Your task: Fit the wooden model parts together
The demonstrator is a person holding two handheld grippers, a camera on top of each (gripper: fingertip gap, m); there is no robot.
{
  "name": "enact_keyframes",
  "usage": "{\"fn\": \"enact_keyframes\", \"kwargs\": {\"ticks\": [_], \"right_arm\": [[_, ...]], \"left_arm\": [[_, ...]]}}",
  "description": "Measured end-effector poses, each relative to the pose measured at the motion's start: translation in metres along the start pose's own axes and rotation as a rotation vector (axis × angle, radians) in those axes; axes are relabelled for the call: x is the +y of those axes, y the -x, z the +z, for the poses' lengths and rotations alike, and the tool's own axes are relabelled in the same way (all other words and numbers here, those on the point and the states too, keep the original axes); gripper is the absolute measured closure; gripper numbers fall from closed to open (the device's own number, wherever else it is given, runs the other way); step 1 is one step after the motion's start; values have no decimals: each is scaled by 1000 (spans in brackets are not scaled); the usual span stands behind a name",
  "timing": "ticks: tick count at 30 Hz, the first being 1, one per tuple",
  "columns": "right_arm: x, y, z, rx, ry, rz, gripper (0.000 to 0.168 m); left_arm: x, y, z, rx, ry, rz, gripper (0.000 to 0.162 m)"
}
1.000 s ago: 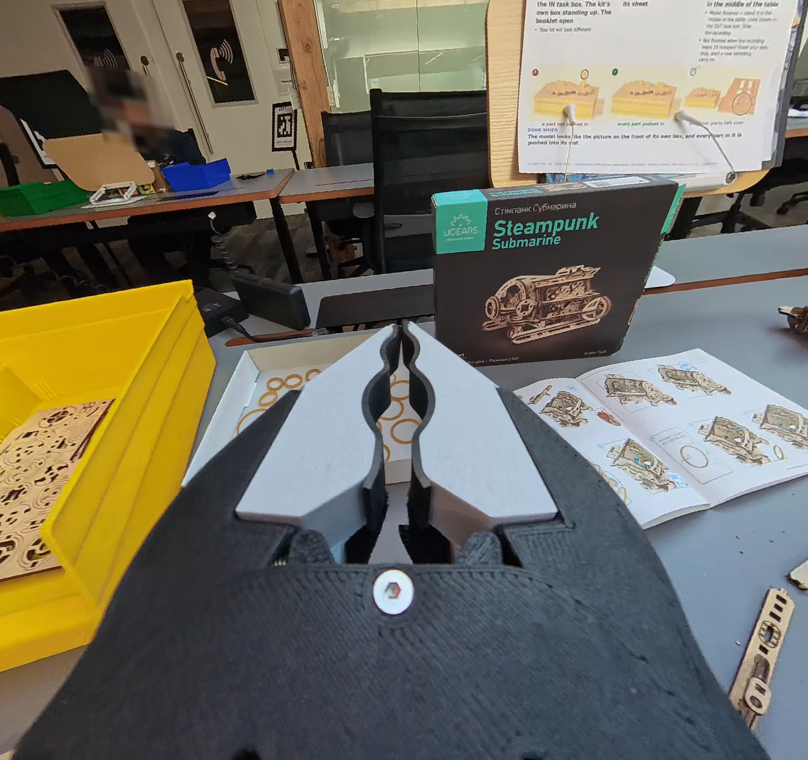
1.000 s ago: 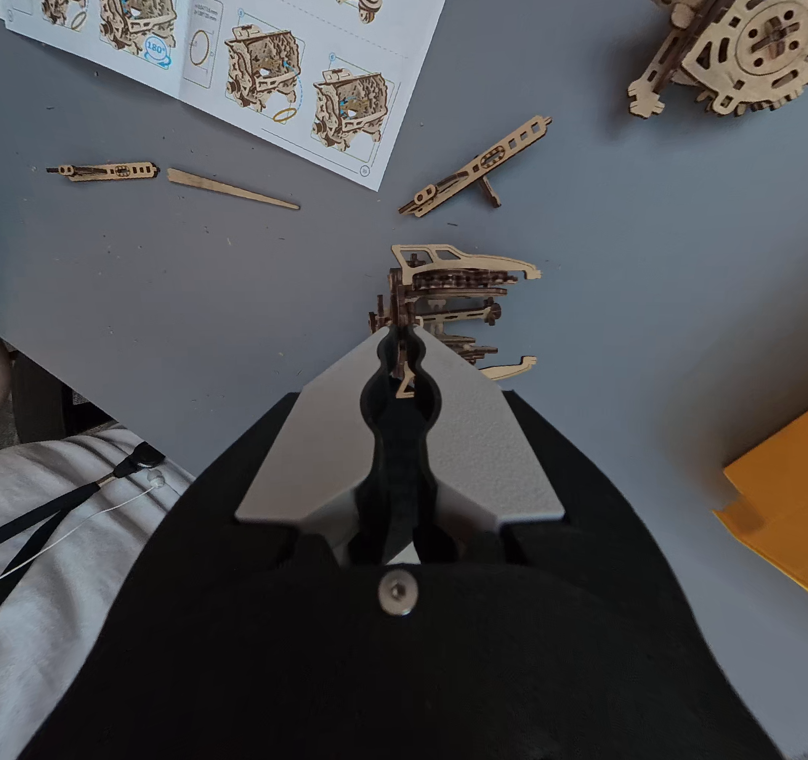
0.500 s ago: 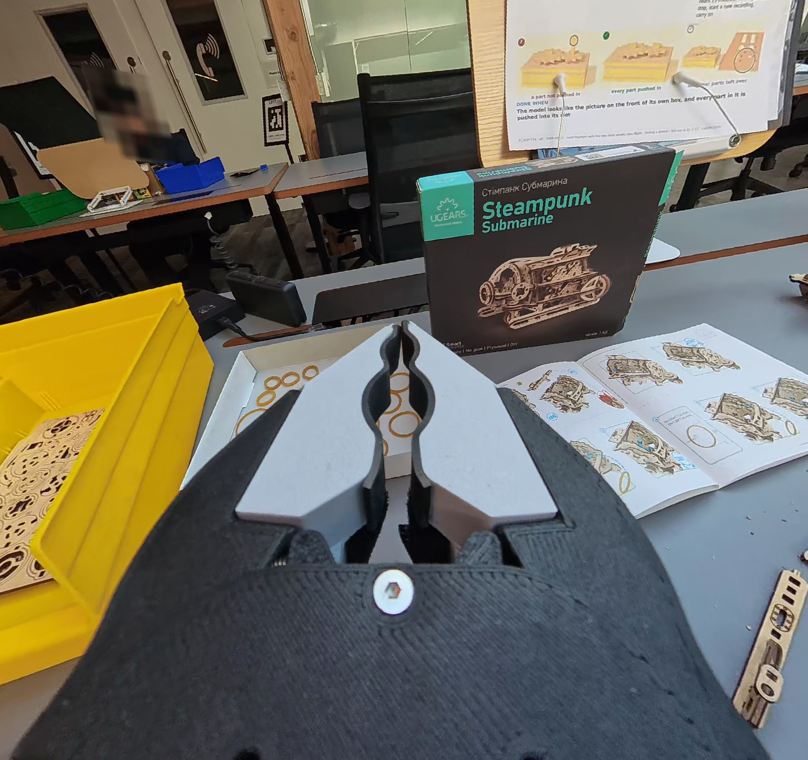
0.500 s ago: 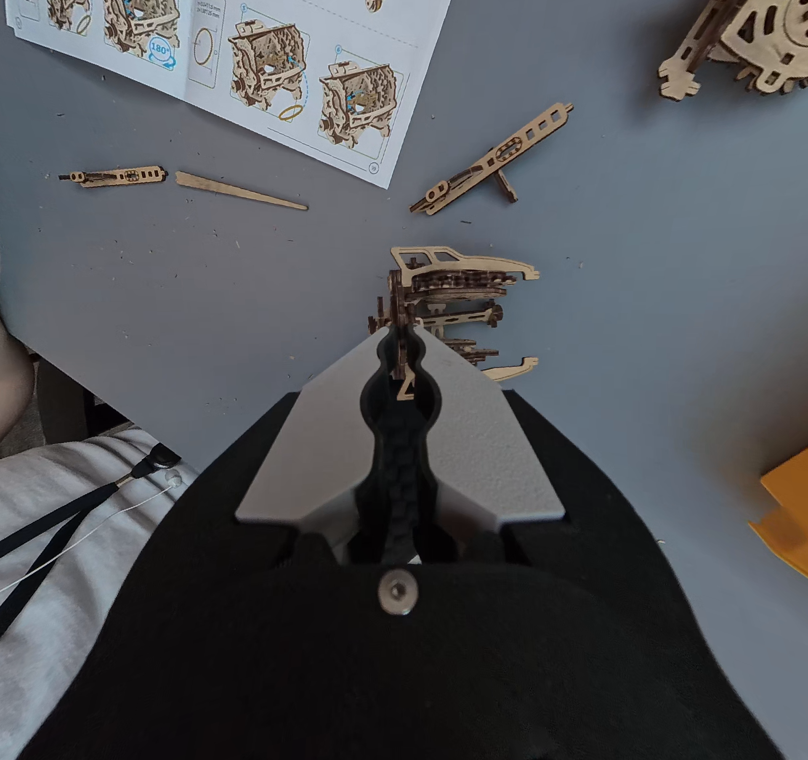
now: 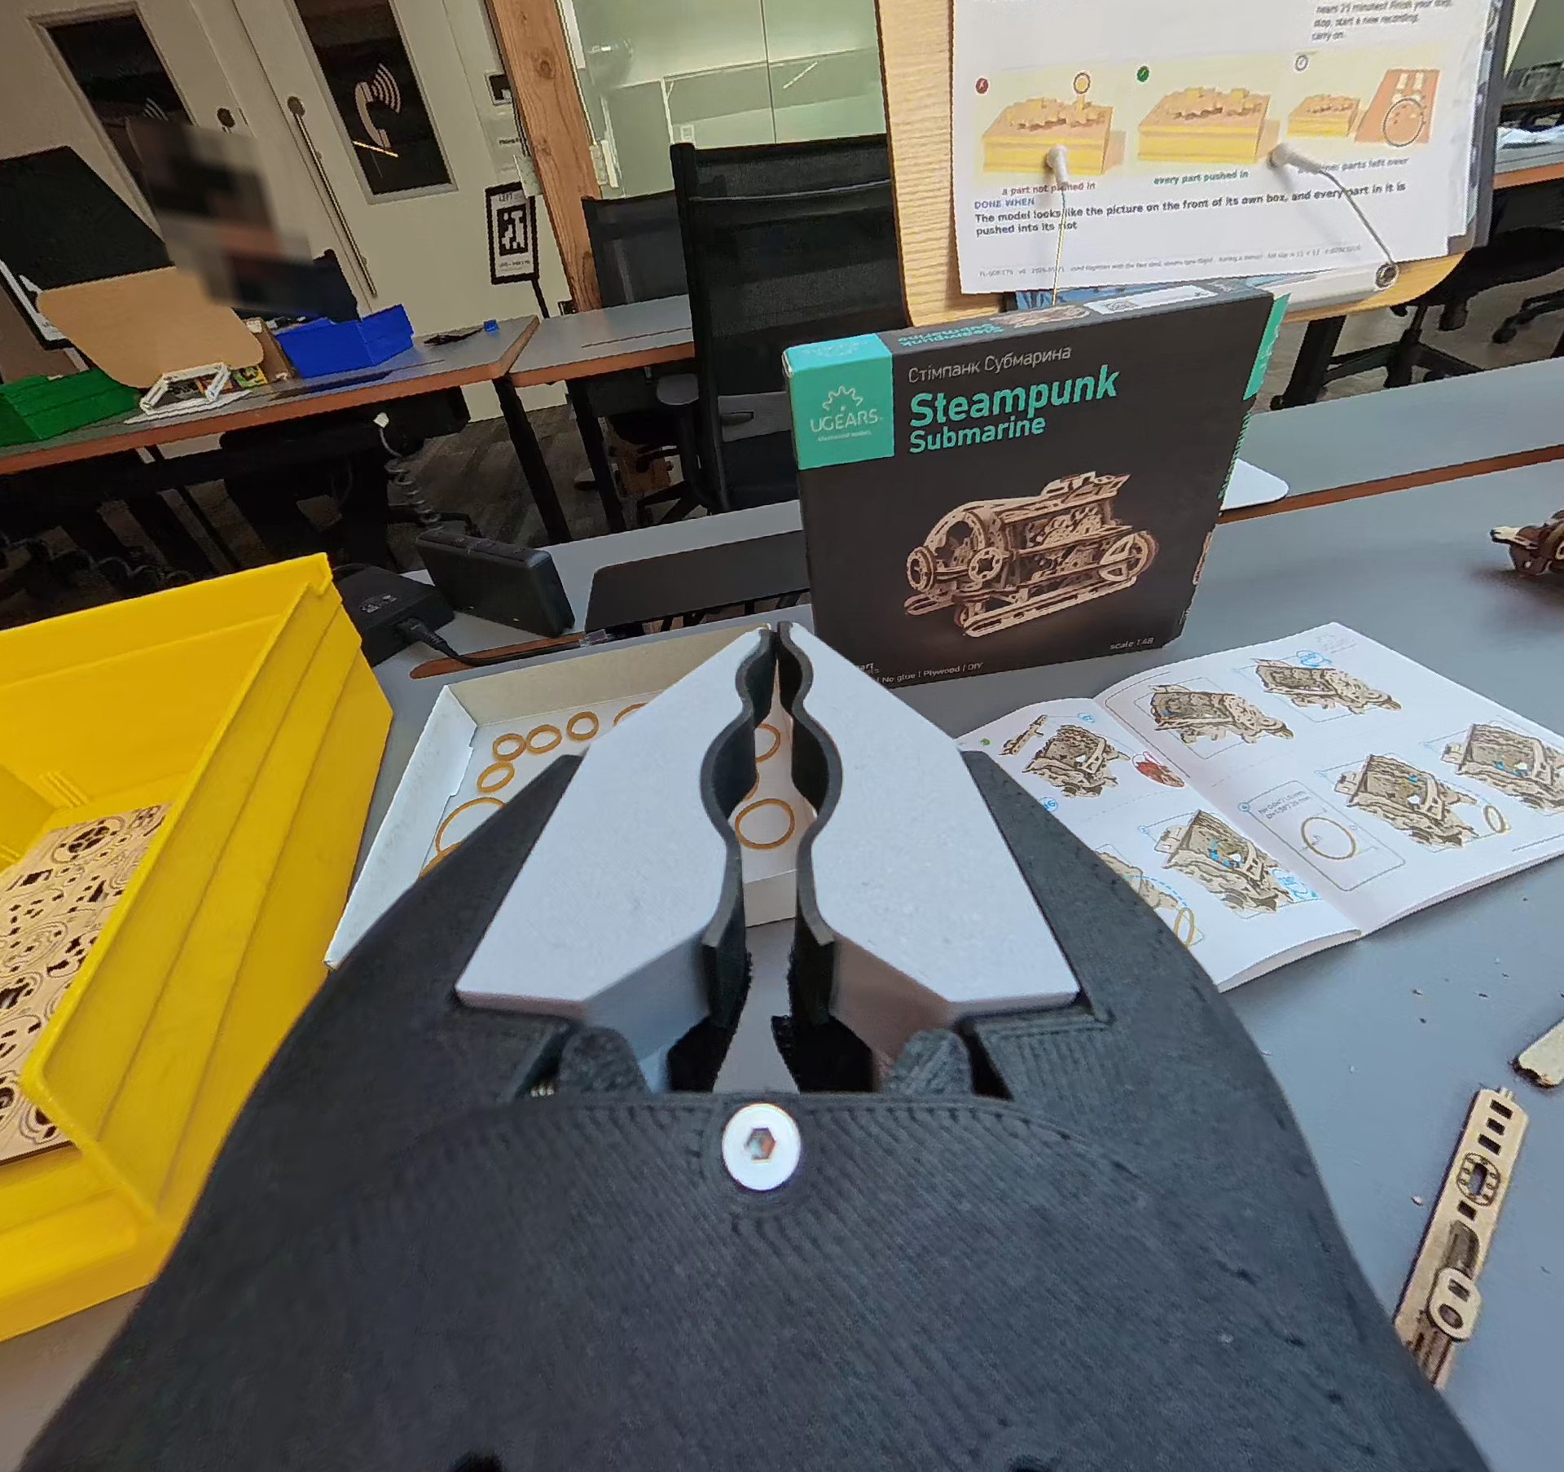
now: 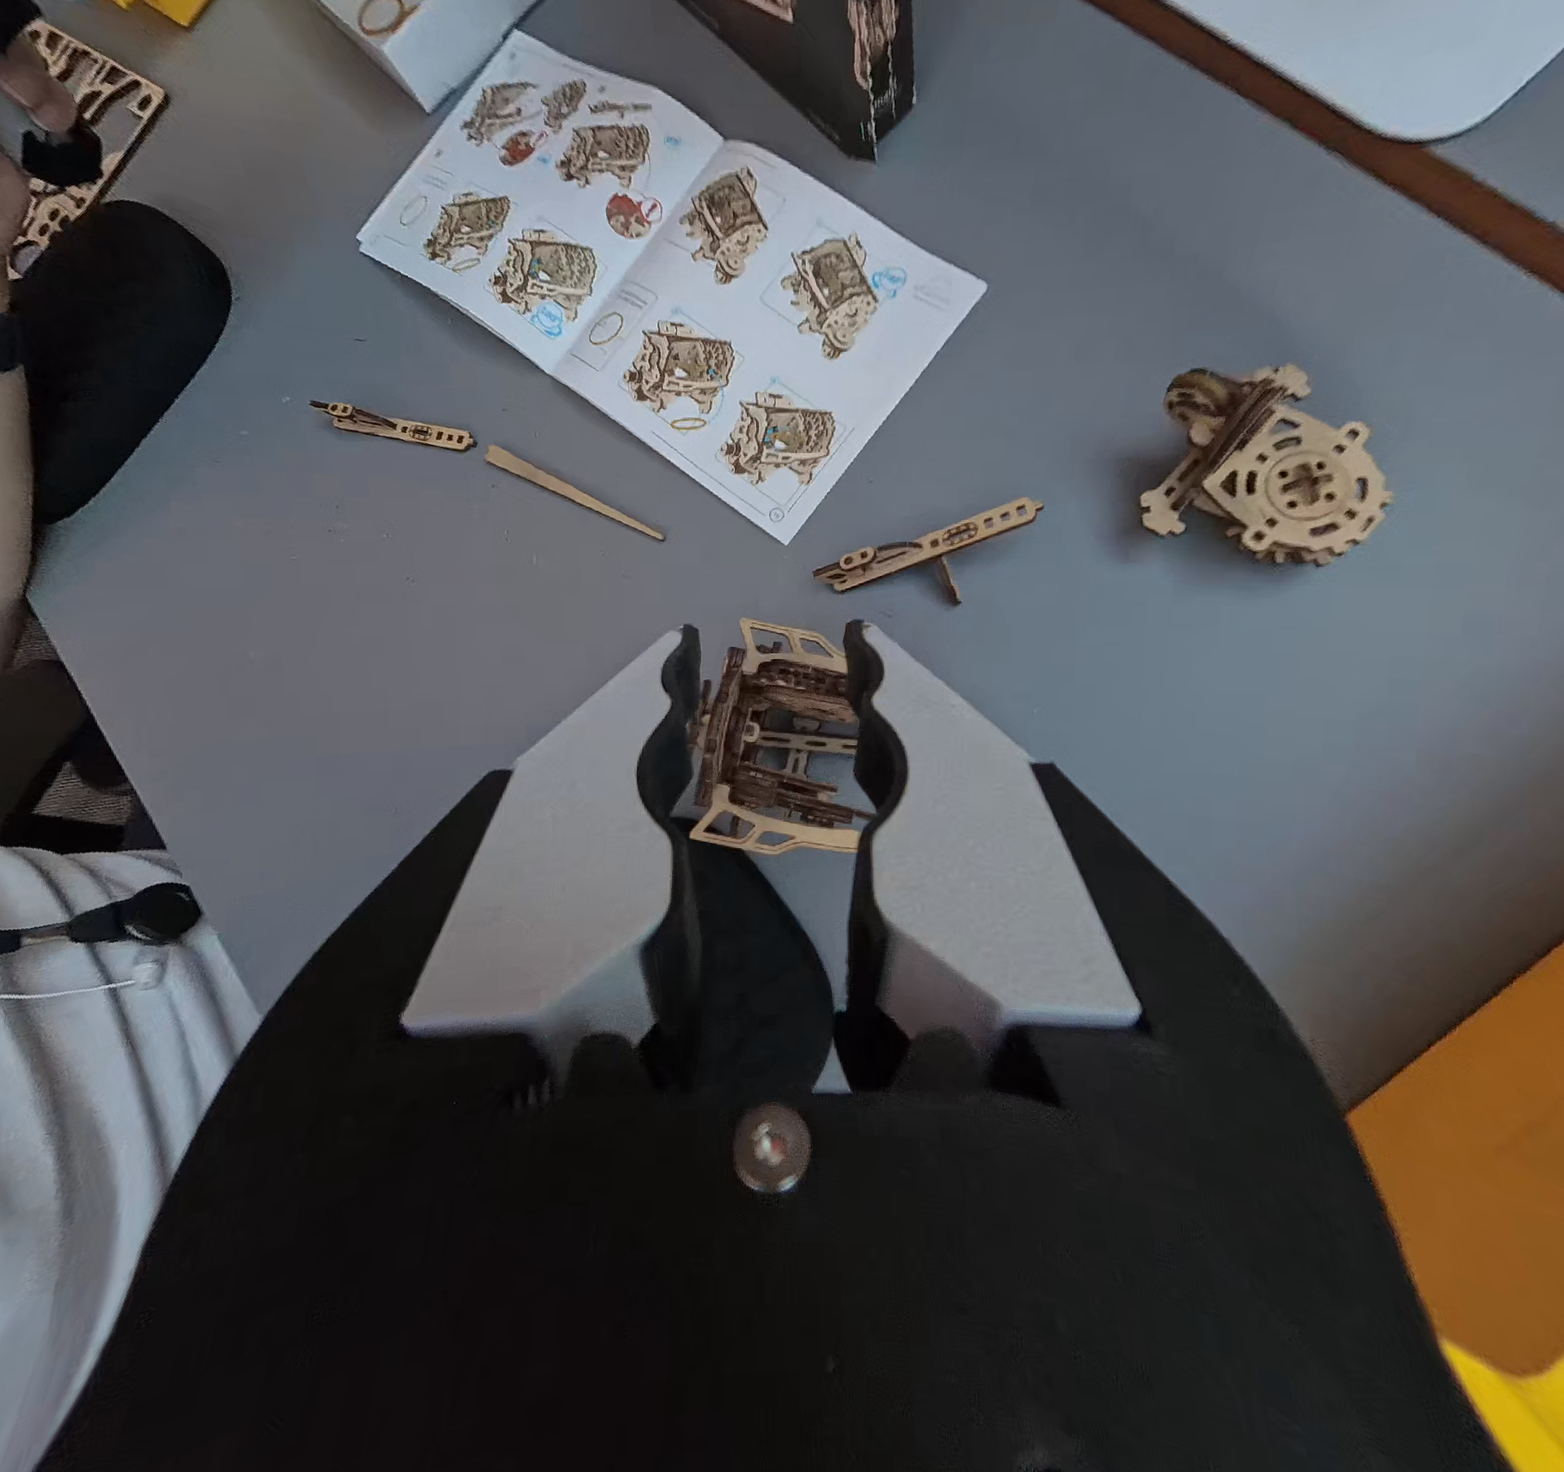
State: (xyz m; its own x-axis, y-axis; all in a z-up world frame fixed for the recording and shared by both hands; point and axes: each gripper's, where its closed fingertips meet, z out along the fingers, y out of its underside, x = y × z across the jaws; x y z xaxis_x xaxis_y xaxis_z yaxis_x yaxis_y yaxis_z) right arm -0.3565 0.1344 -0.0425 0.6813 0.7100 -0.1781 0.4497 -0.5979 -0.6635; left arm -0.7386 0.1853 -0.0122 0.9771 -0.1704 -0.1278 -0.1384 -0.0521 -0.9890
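My right gripper (image 6: 770,636) is open above the grey table (image 6: 338,670). A small wooden sub-assembly (image 6: 774,742) stands on the table between its fingers, close to both pads; I see no grip on it. A round geared wooden assembly (image 6: 1269,475) lies at the right. A slotted strip with a peg (image 6: 931,547), another strip (image 6: 398,426) and a thin wedge (image 6: 575,492) lie beyond the fingers. My left gripper (image 5: 777,637) is shut and empty above the table. A slotted strip (image 5: 1460,1228) lies at its lower right.
The open instruction booklet (image 6: 669,280) (image 5: 1269,797) lies mid-table before the upright kit box (image 5: 1016,500). A white tray (image 5: 461,720) holds rubber bands. A yellow bin (image 5: 212,797) with a wooden sheet (image 5: 51,923) is left. An orange bin edge (image 6: 1481,1177) is right. Left tips to right tips: about 40 cm.
My right gripper has opened and let go of the sub-assembly, then pulled up and back, so more of the table shows. My left gripper stays shut and has tilted slightly downward.
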Motion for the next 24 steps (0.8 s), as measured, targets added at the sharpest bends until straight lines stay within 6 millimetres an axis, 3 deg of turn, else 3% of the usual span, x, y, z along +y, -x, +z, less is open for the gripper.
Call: {"fn": "enact_keyframes", "kwargs": {"ticks": [3,6,10,12,14,17,21,24], "right_arm": [[-1,-15,-16,73,-210,-188,130],[16,-36,-18,155,-324,-313,118],[29,-52,-6,117,-395,-275,115],[26,-56,-5,113,-446,-279,117],[20,-60,-9,148,-526,-308,124],[20,-65,-10,224,-561,-349,128],[31,-71,-8,316,-569,-417,130],[36,-71,-2,310,-546,-427,131]], "left_arm": [[-1,-5,0,13,-1,10,162],[0,-17,2,45,1,35,162],[-1,-58,4,182,-12,85,162],[-5,-99,-2,353,-41,91,162],[-9,-152,-19,607,-64,75,156],[-11,-217,-44,841,-72,15,142],[15,-298,-62,987,54,4,131],[40,-337,-59,959,159,104,129]]}}
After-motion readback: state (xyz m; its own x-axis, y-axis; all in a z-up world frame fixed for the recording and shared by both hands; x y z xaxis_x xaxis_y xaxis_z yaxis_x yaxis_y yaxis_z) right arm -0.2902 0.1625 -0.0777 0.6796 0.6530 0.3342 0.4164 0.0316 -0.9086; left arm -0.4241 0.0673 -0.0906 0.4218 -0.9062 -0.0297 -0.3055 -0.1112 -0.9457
